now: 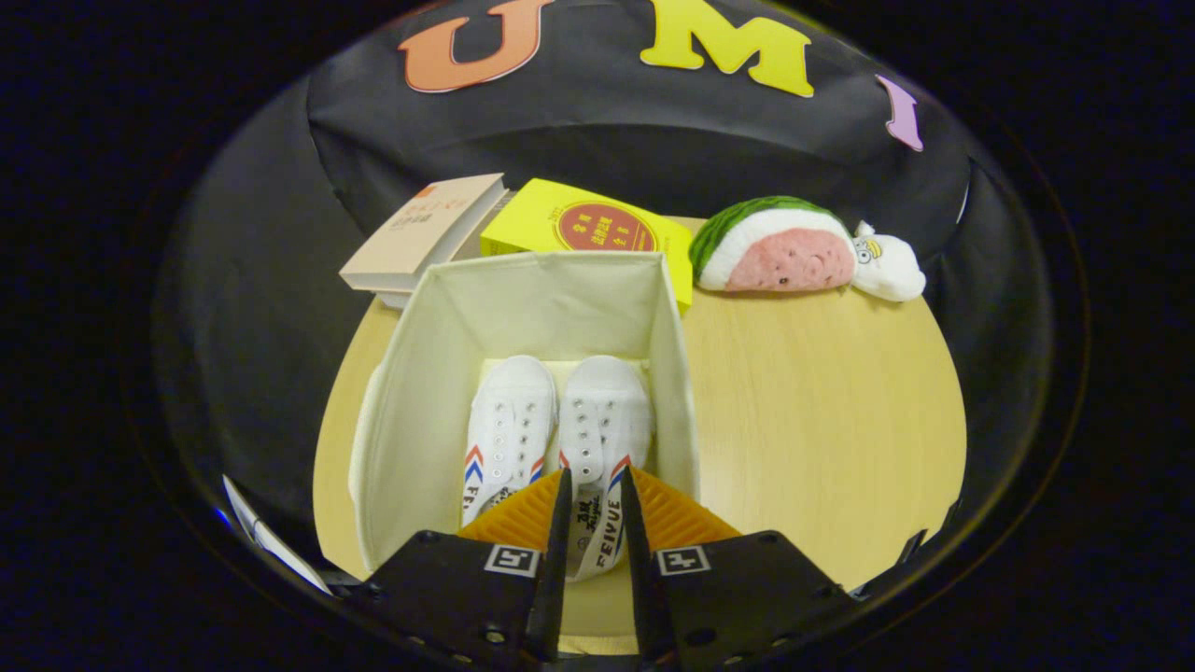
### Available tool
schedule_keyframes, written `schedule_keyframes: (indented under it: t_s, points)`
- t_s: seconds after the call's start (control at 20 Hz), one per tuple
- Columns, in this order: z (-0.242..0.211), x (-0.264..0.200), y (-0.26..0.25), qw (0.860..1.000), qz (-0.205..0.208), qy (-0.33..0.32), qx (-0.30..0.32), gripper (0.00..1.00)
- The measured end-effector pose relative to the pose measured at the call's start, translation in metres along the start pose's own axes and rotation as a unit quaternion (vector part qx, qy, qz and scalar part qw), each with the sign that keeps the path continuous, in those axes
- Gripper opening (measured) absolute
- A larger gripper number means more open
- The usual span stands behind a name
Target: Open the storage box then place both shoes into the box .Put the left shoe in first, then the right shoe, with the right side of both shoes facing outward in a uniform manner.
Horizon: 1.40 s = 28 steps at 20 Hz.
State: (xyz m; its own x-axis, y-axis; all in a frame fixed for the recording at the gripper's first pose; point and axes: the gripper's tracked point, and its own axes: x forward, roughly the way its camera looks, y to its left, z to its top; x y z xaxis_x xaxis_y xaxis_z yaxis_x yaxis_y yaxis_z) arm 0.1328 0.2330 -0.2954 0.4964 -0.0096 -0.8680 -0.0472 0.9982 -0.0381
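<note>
gripper (594, 495) fingers pinch the heel of the right shoe (602, 439) inside the storage box (401, 373), beside the left shoe (504, 429). early release risks the shoe tipping; dragging on withdrawal risks shifting both.

Table (822, 420): box (411, 373), books (420, 233), perhaps plush (794, 252).

Gripper view looked forward and steeply down along the fingers (560, 509) into the open box (411, 373). It sat close above the table (822, 411).
</note>
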Motion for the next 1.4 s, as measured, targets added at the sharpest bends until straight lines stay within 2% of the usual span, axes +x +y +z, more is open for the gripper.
schedule_keyframes:
  t_s: [0.25,0.35,0.65,1.0,1.15,1.4]
  points:
    - [0.023,-0.079,-0.032,0.995,0.011,-0.098,-0.021,0.85]
    - [0.037,-0.117,-0.053,0.987,-0.001,-0.154,-0.033,0.95]
    - [0.054,-0.23,-0.12,0.957,-0.04,-0.284,-0.042,0.96]
    - [0.069,-0.346,-0.168,0.911,-0.028,-0.412,-0.011,0.96]
    - [0.073,-0.383,-0.18,0.893,-0.014,-0.449,0.013,0.96]
    - [0.07,-0.409,-0.198,0.88,-0.009,-0.475,0.015,0.95]
